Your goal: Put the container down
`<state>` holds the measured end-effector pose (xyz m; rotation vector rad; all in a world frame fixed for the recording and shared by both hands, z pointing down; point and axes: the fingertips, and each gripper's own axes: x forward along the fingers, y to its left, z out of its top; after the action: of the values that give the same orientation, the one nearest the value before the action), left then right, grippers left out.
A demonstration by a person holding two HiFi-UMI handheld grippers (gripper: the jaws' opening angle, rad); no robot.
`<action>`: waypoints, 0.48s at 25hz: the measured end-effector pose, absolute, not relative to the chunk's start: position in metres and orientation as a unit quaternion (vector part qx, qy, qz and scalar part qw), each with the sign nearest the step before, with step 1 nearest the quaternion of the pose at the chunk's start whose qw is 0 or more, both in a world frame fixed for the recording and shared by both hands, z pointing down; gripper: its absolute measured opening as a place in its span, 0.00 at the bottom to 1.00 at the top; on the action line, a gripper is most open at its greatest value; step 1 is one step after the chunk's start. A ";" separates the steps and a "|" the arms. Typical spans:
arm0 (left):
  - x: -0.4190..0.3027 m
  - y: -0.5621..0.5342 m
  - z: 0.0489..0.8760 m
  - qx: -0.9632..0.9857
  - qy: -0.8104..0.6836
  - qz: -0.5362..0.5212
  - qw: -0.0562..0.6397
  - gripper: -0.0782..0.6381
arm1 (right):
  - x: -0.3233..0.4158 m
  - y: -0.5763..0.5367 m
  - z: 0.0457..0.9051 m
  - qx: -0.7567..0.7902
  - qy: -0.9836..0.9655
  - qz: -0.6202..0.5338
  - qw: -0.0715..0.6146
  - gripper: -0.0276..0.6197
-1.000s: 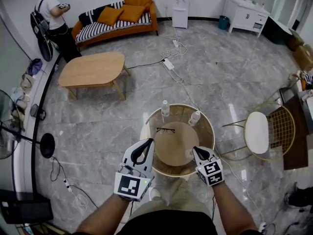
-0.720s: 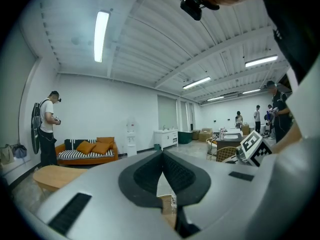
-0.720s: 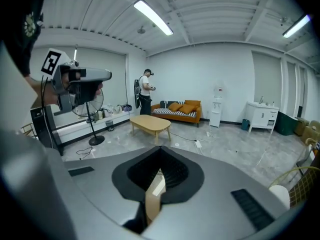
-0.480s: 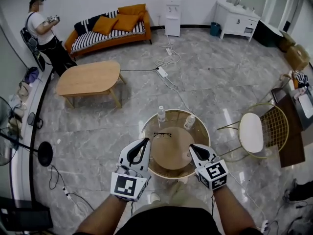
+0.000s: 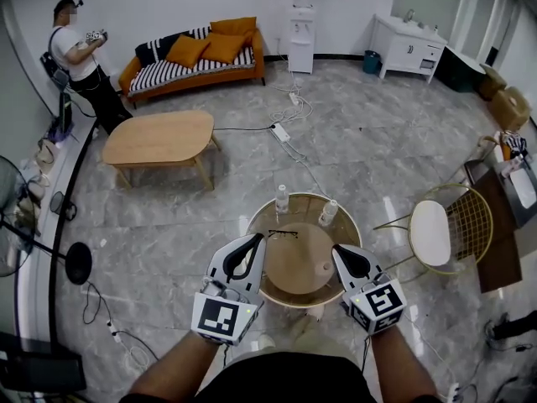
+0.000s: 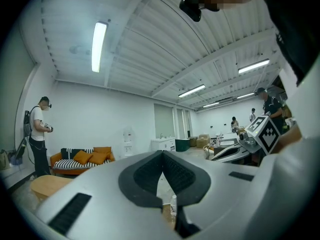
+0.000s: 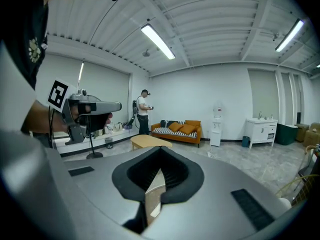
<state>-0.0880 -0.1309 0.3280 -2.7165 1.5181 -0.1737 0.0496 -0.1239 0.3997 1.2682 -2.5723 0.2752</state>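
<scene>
Two likely containers stand free on the round table [image 5: 295, 263]: the left bottle [image 5: 283, 198] ahead of the left gripper [image 5: 255, 242], the right bottle [image 5: 329, 212] ahead of the right gripper [image 5: 339, 251]. Both grippers are closed and empty. Probably light, thin-walled, slippery, tippy; grasp mid-body.

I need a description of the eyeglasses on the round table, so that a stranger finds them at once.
Look at the round table nearest the camera, left of the white-seated chair. The eyeglasses lie on its top, toward the far left. Unlike the clear bottle behind them and another bottle to their right, both upright, they are thin, dark and flat.
</scene>
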 end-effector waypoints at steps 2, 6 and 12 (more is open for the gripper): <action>-0.088 -0.127 0.320 -0.874 0.482 -0.055 0.019 0.13 | 0.046 -0.120 0.388 0.436 -0.888 0.091 0.110 0.06; -0.090 -0.115 0.305 -0.880 0.470 -0.057 0.032 0.13 | 0.039 -0.108 0.359 0.439 -0.891 0.079 0.085 0.06; -0.096 -0.098 0.294 -0.886 0.459 -0.057 0.038 0.13 | 0.029 -0.083 0.329 0.436 -0.896 0.059 0.067 0.06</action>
<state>-0.0958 -0.0975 0.2938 -2.7178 1.4088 -0.1734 0.0288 -0.0832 0.3286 1.3141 -2.6997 0.1774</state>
